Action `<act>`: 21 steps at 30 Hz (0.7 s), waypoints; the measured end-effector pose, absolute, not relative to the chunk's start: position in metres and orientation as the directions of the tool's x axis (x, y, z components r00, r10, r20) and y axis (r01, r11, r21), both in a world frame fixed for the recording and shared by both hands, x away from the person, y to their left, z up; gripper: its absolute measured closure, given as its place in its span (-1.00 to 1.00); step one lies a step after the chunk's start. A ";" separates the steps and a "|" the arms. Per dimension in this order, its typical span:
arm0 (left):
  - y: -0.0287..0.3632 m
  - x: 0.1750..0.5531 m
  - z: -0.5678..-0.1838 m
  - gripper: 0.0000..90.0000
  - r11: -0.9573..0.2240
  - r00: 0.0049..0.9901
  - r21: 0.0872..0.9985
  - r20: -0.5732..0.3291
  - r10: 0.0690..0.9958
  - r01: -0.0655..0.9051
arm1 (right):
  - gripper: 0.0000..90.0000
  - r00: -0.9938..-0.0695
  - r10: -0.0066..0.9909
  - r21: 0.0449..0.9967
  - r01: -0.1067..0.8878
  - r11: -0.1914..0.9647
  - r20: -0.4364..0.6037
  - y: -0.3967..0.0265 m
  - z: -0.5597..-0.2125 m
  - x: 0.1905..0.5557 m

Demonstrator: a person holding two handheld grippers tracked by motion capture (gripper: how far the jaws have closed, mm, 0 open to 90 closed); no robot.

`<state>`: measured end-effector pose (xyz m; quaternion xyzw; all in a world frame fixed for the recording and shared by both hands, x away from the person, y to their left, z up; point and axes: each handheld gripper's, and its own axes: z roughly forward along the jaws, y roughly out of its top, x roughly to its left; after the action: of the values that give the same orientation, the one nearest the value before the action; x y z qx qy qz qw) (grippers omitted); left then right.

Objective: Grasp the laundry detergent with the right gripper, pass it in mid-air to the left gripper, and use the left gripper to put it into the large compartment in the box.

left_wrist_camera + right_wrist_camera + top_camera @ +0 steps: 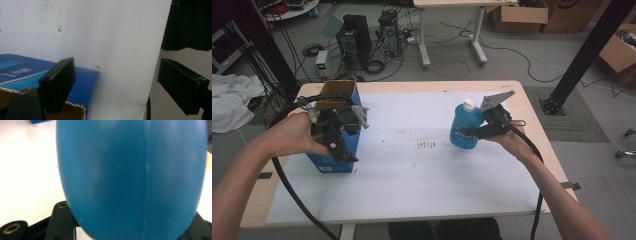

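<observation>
A blue bottle (pixel 464 127) with a white cap hangs tilted just above the white sheet at the right, with my right gripper (pixel 469 132) shut on its body from the right. In the right gripper view the bottle (pixel 130 177) bulges out between the jaw bases. An open blue cardboard box (pixel 339 130) stands at the table's left side. My left gripper (pixel 343 150) is held against the box's near right side. Its jaws stand wide apart in the left gripper view; one fingertip (pixel 58 83) lies over the box's torn rim (pixel 75 110), and only white sheet shows between the two.
A white sheet (pixel 412 170) covers most of the wooden table (pixel 532 110), with small dark marks near its middle. On the floor behind are computer towers (pixel 354 37), cables and cardboard boxes (pixel 519 15). A black post (pixel 584 52) stands at the right.
</observation>
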<state>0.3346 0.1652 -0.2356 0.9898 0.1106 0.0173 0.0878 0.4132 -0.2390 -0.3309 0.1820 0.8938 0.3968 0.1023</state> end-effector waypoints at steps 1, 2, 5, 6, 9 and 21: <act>0.164 0.336 -0.235 -0.65 -0.960 0.976 0.183 0.011 0.219 0.213 | 0.03 -0.917 0.396 0.744 0.236 0.625 -0.041 -0.238 -0.328 0.411; 0.163 0.338 -0.235 -0.65 -0.959 0.976 0.189 0.006 0.218 0.213 | 0.03 -0.922 0.385 0.743 0.227 0.629 -0.045 -0.235 -0.324 0.409; 0.160 0.344 -0.233 -0.65 -0.953 0.975 0.212 -0.005 0.221 0.217 | 0.03 -0.936 0.347 0.740 0.197 0.643 -0.052 -0.230 -0.314 0.403; 0.158 0.346 -0.232 -0.65 -0.952 0.976 0.216 -0.008 0.219 0.215 | 0.03 -0.940 0.337 0.739 0.189 0.647 -0.055 -0.228 -0.312 0.401; 0.153 0.351 -0.229 -0.65 -0.951 0.977 0.226 -0.014 0.213 0.211 | 0.03 -0.946 0.315 0.732 0.165 0.661 -0.072 -0.224 -0.307 0.396; 0.124 0.369 -0.215 -0.60 -0.942 0.983 0.281 -0.040 0.178 0.182 | 0.02 -0.977 0.210 0.726 0.111 0.679 -0.047 -0.209 -0.300 0.383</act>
<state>0.3687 0.1241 -0.2154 0.9855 0.0912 -0.0072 0.1431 0.3825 -0.2091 -0.2997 0.0876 0.9140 0.3910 0.0633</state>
